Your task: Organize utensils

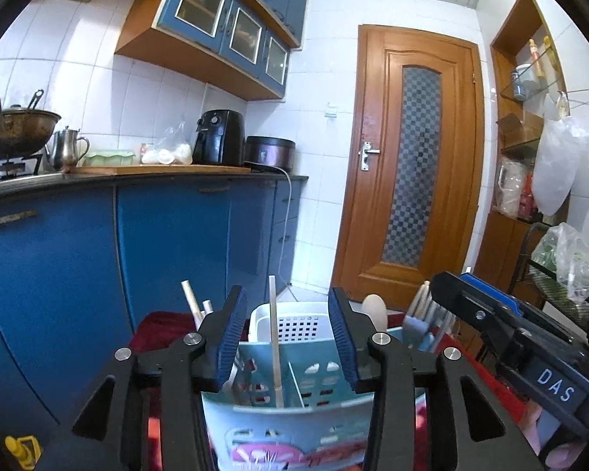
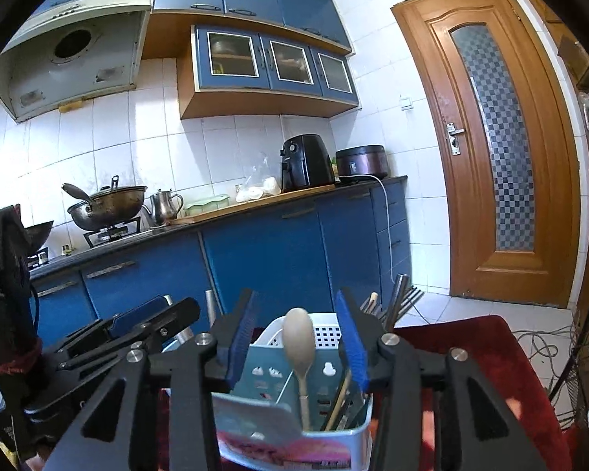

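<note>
Right gripper parted, "DAS" on side; left gripper parted; nothing gripped.

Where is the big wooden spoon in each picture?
Left wrist view: only the wooden spoon's rounded bowl shows, peeking up behind the left gripper's right finger.
Right wrist view: the wooden spoon stands in the light blue utensil caddy, centred between the open jaws.
Shared landmark: the black air fryer on the counter.
</note>
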Demonstrator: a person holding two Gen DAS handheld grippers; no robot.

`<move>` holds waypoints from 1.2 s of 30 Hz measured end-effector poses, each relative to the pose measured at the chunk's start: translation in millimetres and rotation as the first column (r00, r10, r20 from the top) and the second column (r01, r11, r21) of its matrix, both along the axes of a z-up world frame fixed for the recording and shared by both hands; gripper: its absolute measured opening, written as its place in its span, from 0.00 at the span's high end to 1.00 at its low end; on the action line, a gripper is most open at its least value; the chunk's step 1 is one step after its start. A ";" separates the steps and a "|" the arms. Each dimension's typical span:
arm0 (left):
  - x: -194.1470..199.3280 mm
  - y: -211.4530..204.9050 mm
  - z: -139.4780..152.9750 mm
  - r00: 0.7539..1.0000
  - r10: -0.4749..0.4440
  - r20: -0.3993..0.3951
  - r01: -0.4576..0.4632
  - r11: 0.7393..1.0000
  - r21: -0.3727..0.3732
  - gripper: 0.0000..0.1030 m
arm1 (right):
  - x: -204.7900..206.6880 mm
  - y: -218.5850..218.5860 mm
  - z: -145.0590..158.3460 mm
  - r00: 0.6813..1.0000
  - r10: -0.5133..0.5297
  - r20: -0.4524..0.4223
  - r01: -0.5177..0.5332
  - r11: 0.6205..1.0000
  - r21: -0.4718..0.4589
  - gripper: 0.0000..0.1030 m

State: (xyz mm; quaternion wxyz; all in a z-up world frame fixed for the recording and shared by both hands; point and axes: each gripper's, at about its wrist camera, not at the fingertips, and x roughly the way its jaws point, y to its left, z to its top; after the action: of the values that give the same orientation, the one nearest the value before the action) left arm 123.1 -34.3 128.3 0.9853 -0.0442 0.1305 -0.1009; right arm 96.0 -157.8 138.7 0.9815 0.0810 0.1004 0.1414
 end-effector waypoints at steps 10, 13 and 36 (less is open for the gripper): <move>-45.3 13.3 4.2 0.996 0.008 -0.084 -0.009 1.000 -0.011 0.49 | -51.6 8.0 -4.9 0.997 0.008 -0.080 -0.009 1.000 -0.019 0.48; -60.2 16.4 -0.9 0.995 0.016 -0.098 -0.016 1.000 -0.002 0.44 | -66.3 11.2 -13.6 0.995 -0.015 -0.096 0.012 0.999 -0.036 0.46; -84.3 19.2 -54.8 0.975 0.065 -0.211 -0.053 0.997 0.063 0.38 | -95.2 10.5 -70.6 0.971 -0.102 -0.214 0.093 0.994 -0.054 0.24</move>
State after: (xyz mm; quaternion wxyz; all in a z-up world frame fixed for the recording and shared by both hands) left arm 38.8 -15.2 73.5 0.9691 -0.0304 0.2367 -0.0624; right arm 0.8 -147.3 68.0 0.9720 0.0793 0.2056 0.0812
